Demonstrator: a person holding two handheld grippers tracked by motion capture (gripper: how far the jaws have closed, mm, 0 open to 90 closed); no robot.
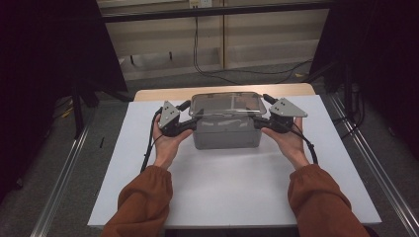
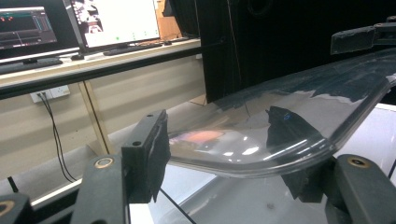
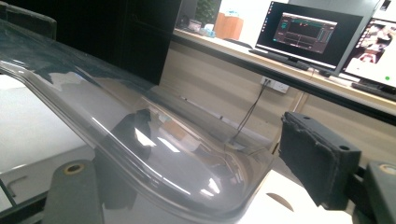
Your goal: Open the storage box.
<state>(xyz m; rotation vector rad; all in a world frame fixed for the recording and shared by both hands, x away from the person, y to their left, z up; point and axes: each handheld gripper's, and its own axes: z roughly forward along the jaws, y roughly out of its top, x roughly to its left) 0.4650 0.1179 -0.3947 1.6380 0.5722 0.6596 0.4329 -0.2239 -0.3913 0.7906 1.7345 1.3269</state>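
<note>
A person sits at a white table (image 1: 237, 197), a hand-held gripper in each hand. Near the table's far edge, midway between its side edges, stands a grey plastic box (image 1: 226, 132) with a clear lid (image 1: 227, 104) lying level on top. The lid's long axis runs left to right, so each short end faces one gripper. The left gripper (image 1: 190, 112) reaches in from the left; the left gripper view shows its jaws straddling the lid's rim (image 2: 261, 163), the far pad apart from it, so it stands open. The right gripper (image 1: 263, 109) mirrors it from the right, also open, one pad clear of the lid's corner (image 3: 196, 186). Both hands look equally near.
</note>
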